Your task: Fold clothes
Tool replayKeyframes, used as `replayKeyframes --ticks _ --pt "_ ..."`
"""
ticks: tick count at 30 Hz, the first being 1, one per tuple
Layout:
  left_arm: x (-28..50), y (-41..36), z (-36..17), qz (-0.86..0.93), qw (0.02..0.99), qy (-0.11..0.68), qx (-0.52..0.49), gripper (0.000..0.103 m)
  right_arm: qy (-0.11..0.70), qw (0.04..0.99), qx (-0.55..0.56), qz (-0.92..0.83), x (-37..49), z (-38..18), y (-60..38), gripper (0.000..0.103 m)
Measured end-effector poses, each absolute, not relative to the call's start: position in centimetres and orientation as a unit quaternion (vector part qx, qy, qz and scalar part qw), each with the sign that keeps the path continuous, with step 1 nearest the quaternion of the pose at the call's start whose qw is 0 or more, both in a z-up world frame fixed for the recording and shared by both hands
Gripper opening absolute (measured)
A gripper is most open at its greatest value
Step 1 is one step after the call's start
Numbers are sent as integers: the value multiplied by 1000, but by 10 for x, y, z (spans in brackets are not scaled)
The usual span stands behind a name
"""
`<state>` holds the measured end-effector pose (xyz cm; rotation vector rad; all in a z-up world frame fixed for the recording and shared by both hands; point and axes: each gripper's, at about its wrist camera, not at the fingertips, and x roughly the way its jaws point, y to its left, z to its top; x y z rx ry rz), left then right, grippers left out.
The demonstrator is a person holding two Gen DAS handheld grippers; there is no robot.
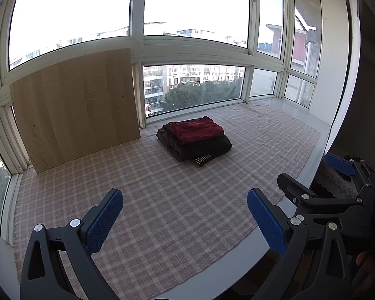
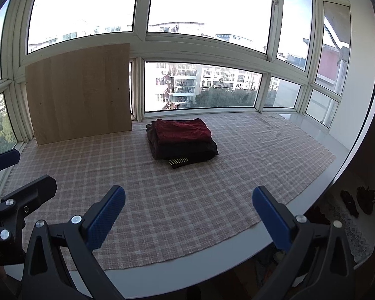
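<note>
A stack of folded clothes sits on the checked cloth (image 1: 162, 200) near the window: a dark red garment (image 1: 197, 128) on top of dark garments (image 1: 200, 147). It also shows in the right wrist view, the red garment (image 2: 182, 130) over the dark garments (image 2: 187, 150). My left gripper (image 1: 185, 200) is open and empty, held above the near part of the cloth. My right gripper (image 2: 188, 197) is open and empty, also above the near edge. Each gripper shows at the side of the other's view, the right gripper (image 1: 325, 175) and the left gripper (image 2: 20, 172).
A wooden board (image 1: 75, 107) leans upright against the window at the back left. The cloth covers a white sill (image 2: 312, 135) ringed by windows. Dark items (image 2: 357, 200) lie on a lace-covered surface below at the right.
</note>
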<state>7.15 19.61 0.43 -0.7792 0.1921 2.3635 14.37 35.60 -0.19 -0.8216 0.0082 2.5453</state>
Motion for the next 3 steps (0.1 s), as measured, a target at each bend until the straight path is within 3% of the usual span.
replayKeyframes --ticks 3 --pt "70 196 4 899 315 73 -296 100 4 229 -301 926 142 -3 356 103"
